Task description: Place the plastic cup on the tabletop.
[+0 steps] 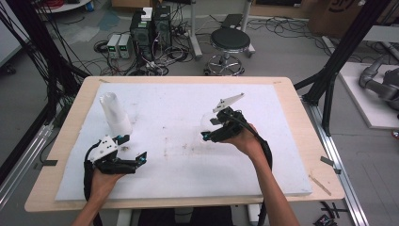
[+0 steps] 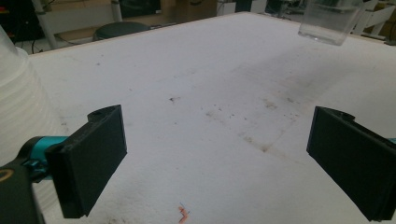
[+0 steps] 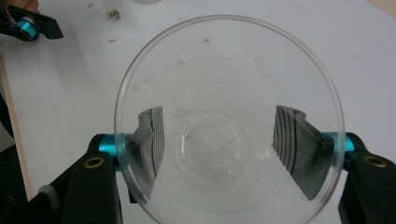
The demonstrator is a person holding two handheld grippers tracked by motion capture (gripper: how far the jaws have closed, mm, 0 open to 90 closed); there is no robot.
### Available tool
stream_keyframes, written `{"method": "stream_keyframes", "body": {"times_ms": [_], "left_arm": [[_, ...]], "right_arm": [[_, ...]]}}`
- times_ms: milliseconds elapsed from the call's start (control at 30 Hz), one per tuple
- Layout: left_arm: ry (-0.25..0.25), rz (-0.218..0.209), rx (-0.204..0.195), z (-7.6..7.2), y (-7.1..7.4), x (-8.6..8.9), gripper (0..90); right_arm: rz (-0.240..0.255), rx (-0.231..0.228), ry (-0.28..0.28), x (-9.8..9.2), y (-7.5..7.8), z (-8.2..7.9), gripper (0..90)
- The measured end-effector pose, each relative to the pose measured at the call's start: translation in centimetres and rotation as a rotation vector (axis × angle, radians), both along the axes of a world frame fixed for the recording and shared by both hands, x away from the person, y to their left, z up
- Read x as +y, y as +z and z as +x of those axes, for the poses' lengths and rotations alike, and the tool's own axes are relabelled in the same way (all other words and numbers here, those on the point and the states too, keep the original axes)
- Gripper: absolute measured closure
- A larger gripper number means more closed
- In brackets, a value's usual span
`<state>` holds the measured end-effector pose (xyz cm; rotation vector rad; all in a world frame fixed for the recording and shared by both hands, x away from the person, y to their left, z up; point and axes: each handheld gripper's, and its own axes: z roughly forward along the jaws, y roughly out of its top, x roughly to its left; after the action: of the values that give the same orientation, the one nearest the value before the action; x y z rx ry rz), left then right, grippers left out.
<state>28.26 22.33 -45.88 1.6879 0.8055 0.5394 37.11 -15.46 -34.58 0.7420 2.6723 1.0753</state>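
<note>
A clear plastic cup (image 3: 229,70) sits between the jaws of my right gripper (image 3: 229,140), which is shut on it; the ridged pads press its wall from both sides. In the high view that cup (image 1: 206,120) and right gripper (image 1: 208,131) are at the middle right of the white board (image 1: 188,103). A tall stack of translucent cups (image 1: 115,113) stands upside down at the left. Just in front of the stack, my left gripper (image 1: 134,148) is open and holds nothing. In the left gripper view the left gripper (image 2: 217,158) frames bare board, with the stack (image 2: 18,107) beside its left jaw and the held cup (image 2: 327,21) far off.
The white board lies on a wooden table (image 1: 75,108) whose rim shows all round. A small orange scrap (image 2: 183,213) and dark smudges mark the board. Beyond the table stand a stool (image 1: 229,44), computer boxes (image 1: 150,28) and floor cables. Black frame posts (image 1: 339,56) flank the table.
</note>
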Motion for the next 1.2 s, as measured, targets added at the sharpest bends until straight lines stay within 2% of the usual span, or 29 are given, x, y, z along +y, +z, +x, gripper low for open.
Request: {"method": "stream_keyframes", "body": {"times_ms": [200, 533, 700, 933, 1067, 1200], "left_arm": [[0.008, -0.006, 0.007, -0.1, -0.4, 0.0, 4.8], [0.011, -0.019, 0.015, 0.0, -0.8, 0.2, 4.8], [0.011, -0.006, 0.021, 0.0, -0.8, 0.1, 4.8], [0.021, 0.001, 0.015, 0.0, -0.8, 0.0, 4.8], [0.022, -0.014, 0.025, 0.0, -0.9, 0.2, 4.8], [0.018, -0.006, 0.026, 0.1, -0.9, 0.1, 4.8]], "right_arm": [[-0.022, -0.011, -0.008, 0.3, -0.6, 0.2, 34.6], [-0.073, 0.001, -0.029, 1.1, -2.8, 0.9, 34.5], [-0.089, -0.004, -0.034, 1.8, -3.6, 1.1, 34.3], [-0.128, -0.027, -0.023, 2.6, -4.2, 1.2, 34.2], [-0.144, -0.029, -0.02, 2.9, -4.6, 1.3, 34.2], [-0.156, -0.021, -0.02, 3.3, -5.3, 1.4, 34.2]]}}
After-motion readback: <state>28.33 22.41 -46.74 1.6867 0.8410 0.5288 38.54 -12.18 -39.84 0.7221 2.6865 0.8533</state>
